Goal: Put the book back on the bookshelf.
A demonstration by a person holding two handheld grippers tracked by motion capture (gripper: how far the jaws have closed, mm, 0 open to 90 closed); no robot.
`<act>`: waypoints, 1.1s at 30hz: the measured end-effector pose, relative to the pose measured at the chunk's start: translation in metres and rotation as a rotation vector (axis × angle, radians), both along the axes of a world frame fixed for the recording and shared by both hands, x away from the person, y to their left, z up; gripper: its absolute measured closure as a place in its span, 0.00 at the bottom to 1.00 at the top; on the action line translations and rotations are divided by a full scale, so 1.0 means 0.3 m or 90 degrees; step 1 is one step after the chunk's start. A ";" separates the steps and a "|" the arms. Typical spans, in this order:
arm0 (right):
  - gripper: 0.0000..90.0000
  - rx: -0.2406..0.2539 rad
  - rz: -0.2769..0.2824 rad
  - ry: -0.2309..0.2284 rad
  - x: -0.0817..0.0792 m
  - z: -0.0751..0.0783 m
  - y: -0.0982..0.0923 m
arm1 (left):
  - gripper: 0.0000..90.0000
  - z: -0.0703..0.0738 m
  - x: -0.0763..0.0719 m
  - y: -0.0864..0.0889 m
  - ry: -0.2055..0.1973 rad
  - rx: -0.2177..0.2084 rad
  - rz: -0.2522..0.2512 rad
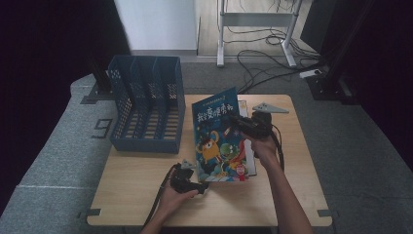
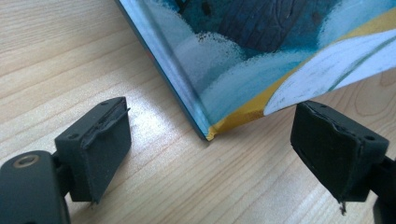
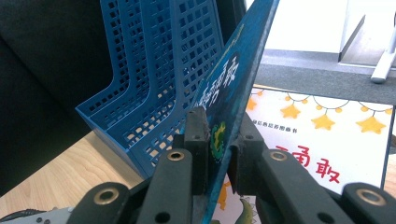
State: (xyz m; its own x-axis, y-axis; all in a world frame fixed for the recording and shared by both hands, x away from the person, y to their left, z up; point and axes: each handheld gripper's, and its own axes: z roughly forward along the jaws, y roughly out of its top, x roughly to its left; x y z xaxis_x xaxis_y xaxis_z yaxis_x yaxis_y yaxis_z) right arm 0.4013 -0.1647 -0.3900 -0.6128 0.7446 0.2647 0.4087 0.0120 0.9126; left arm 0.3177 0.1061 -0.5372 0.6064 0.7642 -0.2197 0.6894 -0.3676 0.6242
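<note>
- Blue file rack [image 1: 146, 105] at far left of wooden table [image 1: 146, 195], three slots, standing on the back left corner area, overhanging the table edge a bit.
- Same rack [image 3: 154, 84] seen in right gripper view behind the raised book, perforated walls, slots empty as far as visible.
- Left gripper [image 1: 202, 186] low on table near front, held by left hand [image 1: 178, 190], pointing at bottom left corner of the book.
- In left gripper view, left gripper [image 2: 210, 140] jaws wide apart, nothing pinched; book corner [image 2: 208, 133] lying between the pads, touching neither, resting on the table.
- Blue picture book [image 1: 221, 136] in table centre, tilted up on its lower edge, cover with cartoon creatures facing the camera, just right of the rack.
- Right gripper [image 1: 233, 120] clamped on the book's upper right edge, held by right hand [image 1: 265, 146].
- In right gripper view, right gripper [image 3: 219, 144] jaws closed tight on the thin book cover [image 3: 233, 79], pads pressing both sides.
- Second book [image 3: 327, 140] lying flat under the raised one, white cover with yellow stars and red characters; edge of it [image 1: 252, 161] peeking out at right in high view.
- Grey three-cornered plate [image 1: 270, 107] atop right gripper, toward far right of table.
</note>
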 end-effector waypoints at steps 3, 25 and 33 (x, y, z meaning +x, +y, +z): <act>0.88 -0.001 -0.002 -0.003 -0.005 0.005 -0.001 | 0.13 0.002 0.012 -0.003 0.005 0.002 -0.001; 0.89 -0.009 0.012 -0.038 -0.056 0.029 -0.024 | 0.13 0.002 0.047 -0.020 -0.008 0.025 0.009; 0.89 -0.006 0.012 -0.054 -0.064 0.032 -0.021 | 0.13 0.002 0.059 -0.022 -0.008 0.024 0.019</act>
